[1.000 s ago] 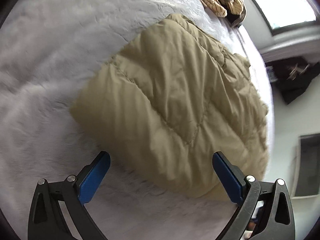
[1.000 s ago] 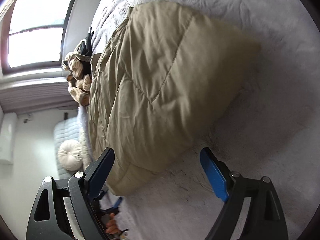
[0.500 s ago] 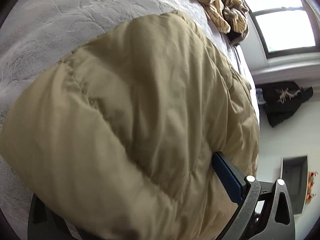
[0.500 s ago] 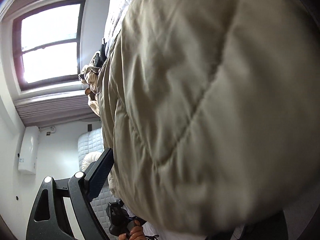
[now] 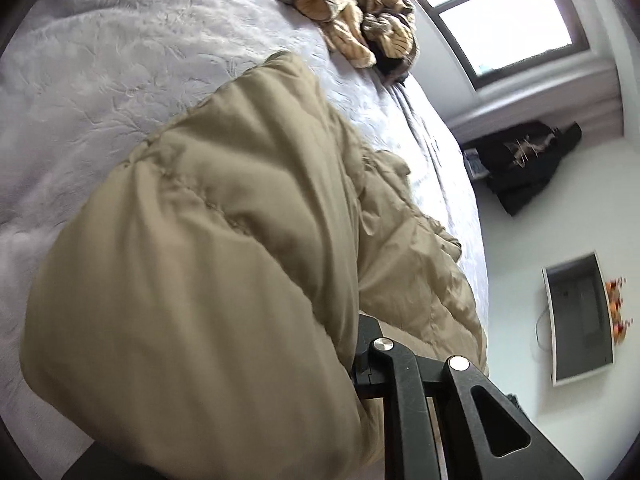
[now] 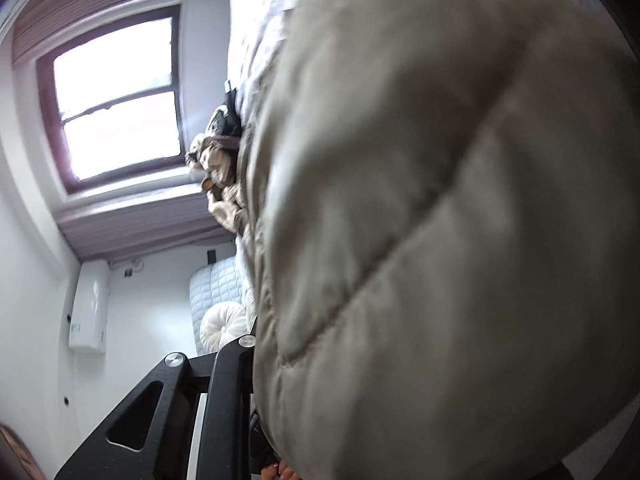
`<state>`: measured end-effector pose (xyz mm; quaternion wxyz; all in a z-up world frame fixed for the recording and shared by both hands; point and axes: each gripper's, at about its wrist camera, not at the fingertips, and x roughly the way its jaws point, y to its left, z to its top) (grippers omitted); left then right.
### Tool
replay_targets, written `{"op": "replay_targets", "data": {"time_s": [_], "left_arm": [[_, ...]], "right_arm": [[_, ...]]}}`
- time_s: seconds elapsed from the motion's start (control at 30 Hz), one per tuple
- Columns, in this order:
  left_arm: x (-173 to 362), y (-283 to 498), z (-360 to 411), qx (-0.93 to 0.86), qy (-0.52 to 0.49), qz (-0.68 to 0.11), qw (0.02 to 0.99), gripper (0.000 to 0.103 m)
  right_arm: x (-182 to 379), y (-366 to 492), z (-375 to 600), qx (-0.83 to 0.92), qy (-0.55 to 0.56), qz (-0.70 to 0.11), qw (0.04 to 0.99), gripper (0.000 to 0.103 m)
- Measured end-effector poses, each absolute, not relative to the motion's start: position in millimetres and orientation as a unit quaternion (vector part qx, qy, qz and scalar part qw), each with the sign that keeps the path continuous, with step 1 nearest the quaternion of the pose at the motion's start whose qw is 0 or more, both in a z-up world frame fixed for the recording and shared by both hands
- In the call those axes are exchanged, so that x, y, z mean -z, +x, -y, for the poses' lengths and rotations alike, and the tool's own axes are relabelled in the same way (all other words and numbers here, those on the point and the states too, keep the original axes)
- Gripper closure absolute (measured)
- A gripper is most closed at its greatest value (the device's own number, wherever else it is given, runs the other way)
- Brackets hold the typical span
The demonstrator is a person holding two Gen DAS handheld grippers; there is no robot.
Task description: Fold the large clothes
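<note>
A folded tan quilted puffer jacket (image 5: 224, 240) lies on the pale grey bedspread (image 5: 100, 80) and fills most of both views; in the right wrist view the jacket (image 6: 440, 220) bulges right against the lens. My left gripper (image 5: 352, 364) is closed into the jacket's near edge; only its right finger arm shows, and the pads are buried in fabric. My right gripper (image 6: 256, 368) is likewise closed into the jacket's edge, with only its left finger arm visible.
A heap of tan knitted clothes (image 5: 360, 16) lies at the far end of the bed by the window (image 5: 508, 20). A dark garment (image 5: 524, 164) hangs on the white wall. A round white cushion (image 6: 222, 326) sits by a quilted headboard.
Both grippers went from open in front of the jacket to pushed into its near edge and closed on it. The jacket edge now bulges up toward both cameras.
</note>
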<state>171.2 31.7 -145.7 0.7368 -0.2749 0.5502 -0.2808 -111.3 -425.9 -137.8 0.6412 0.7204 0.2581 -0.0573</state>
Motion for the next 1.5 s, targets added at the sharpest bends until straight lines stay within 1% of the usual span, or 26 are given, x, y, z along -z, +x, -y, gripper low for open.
{"op": "replay_targets", "data": {"time_s": [0.17, 0.27, 0.4, 0.5, 0.63, 0.7, 0.73, 0.77, 0.8, 0.83, 0.9, 0.97, 1.1, 1.17, 1.23, 1.37, 1.43, 1.47, 1.5], "left_arm": [[132, 144, -51, 0.295, -0.26, -0.571, 0.72, 0.084], [130, 114, -68, 0.301, -0.251, -0.595, 0.702, 0.084], [135, 70, -91, 0.308, -0.219, -0.633, 0.676, 0.084], [150, 46, -106, 0.302, -0.212, -0.66, 0.655, 0.084], [178, 35, -113, 0.277, -0.209, -0.687, 0.638, 0.083], [182, 33, -113, 0.268, -0.206, -0.694, 0.635, 0.082], [180, 34, -112, 0.268, -0.197, -0.696, 0.636, 0.079], [177, 38, -106, 0.265, -0.188, -0.698, 0.638, 0.073], [173, 39, -104, 0.25, -0.159, -0.702, 0.648, 0.054], [170, 39, -103, 0.234, -0.131, -0.705, 0.657, 0.043], [164, 40, -103, 0.226, -0.108, -0.708, 0.66, 0.042], [156, 39, -103, 0.219, -0.084, -0.711, 0.663, 0.039], [141, 38, -97, 0.217, -0.041, -0.708, 0.671, 0.038], [135, 36, -97, 0.218, -0.028, -0.707, 0.672, 0.038], [131, 32, -101, 0.217, -0.017, -0.708, 0.672, 0.038], [129, 28, -104, 0.222, 0.007, -0.706, 0.673, 0.038], [128, 27, -102, 0.222, 0.013, -0.707, 0.672, 0.038], [127, 26, -103, 0.222, 0.015, -0.707, 0.671, 0.038], [126, 25, -106, 0.222, 0.016, -0.707, 0.671, 0.037]], "right_arm": [[116, -141, 406, 0.047, 0.712, -0.279, 0.643, 0.08], [111, -167, 392, 0.049, 0.717, -0.289, 0.632, 0.08], [108, -206, 373, 0.049, 0.723, -0.307, 0.617, 0.08], [109, -233, 371, 0.055, 0.727, -0.32, 0.605, 0.079], [131, -244, 376, 0.082, 0.725, -0.353, 0.585, 0.073], [136, -243, 377, 0.09, 0.724, -0.36, 0.581, 0.067], [137, -242, 377, 0.095, 0.722, -0.365, 0.58, 0.065], [136, -240, 378, 0.098, 0.721, -0.368, 0.579, 0.061], [134, -238, 380, 0.101, 0.717, -0.374, 0.579, 0.059], [130, -237, 380, 0.105, 0.714, -0.379, 0.579, 0.057], [124, -232, 384, 0.114, 0.709, -0.392, 0.575, 0.051], [120, -231, 384, 0.124, 0.703, -0.405, 0.571, 0.048], [102, -233, 380, 0.136, 0.676, -0.434, 0.58, 0.042], [89, -225, 377, 0.147, 0.649, -0.454, 0.593, 0.042], [76, -222, 370, 0.157, 0.614, -0.475, 0.611, 0.039], [55, -207, 354, 0.166, 0.575, -0.504, 0.623, 0.038], [57, -211, 348, 0.162, 0.562, -0.516, 0.625, 0.037], [54, -230, 344, 0.154, 0.556, -0.524, 0.627, 0.037], [51, -231, 336, 0.145, 0.55, -0.532, 0.628, 0.034]]}}
